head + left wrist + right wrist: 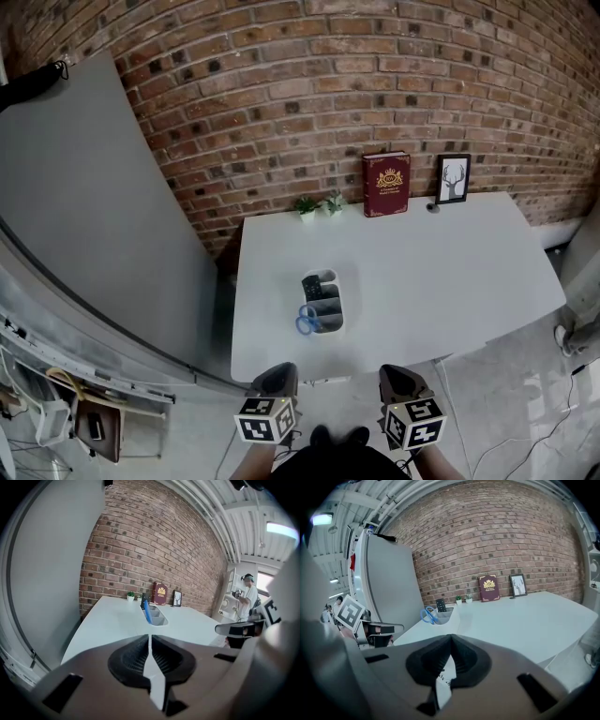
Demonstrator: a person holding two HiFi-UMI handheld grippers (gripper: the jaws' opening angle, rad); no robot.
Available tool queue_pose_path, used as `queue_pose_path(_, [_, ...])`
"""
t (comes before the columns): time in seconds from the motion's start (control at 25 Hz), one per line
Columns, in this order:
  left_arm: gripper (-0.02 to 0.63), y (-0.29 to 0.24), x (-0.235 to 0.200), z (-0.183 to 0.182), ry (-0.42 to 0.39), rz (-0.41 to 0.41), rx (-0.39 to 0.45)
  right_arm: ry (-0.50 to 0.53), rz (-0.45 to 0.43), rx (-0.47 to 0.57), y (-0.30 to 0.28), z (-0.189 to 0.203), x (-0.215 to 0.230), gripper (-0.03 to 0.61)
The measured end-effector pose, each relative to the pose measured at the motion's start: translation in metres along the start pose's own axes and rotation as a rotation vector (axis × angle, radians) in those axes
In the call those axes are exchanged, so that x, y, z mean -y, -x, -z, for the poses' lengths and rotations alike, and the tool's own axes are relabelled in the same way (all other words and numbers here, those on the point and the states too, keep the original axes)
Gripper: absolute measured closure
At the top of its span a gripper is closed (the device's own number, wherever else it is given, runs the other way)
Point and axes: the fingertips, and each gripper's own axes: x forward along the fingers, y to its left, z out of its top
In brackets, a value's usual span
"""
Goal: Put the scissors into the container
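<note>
Scissors: the scissors sit in the container, in the compartment nearest the person; the blue handles lean up over its left rim
Container: stands on the white desk, left of the middle and well back from the near edge; a dark flat item stands in its far compartment
Left tongs: the left gripper hangs at the near edge of the desk; its own view shows the tongs brought together with only a thin slit between them and nothing held
Right tongs: the right gripper hangs beside it, also off the near edge; the tongs meet at the tips and grip nothing
Gap to the work: both grippers are well apart from the container; neither touches the desk
Done: judging by how things lie, the placing is complete; the scissors are inside and free of both grippers
Left: nothing of the task proper appears to remain; at most the handles could be nudged lower, though they look settled
Background: a red book, a framed picture and small plants line the brick wall
</note>
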Motion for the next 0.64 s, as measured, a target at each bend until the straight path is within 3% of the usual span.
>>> queue_pose_path(0.64, [0.589, -0.0057, -0.0025, -0.0048, 0.002, 0.009, -0.006, 0.005, -0.003, -0.001, -0.0061, -0.0079, -0.0028, 0.578])
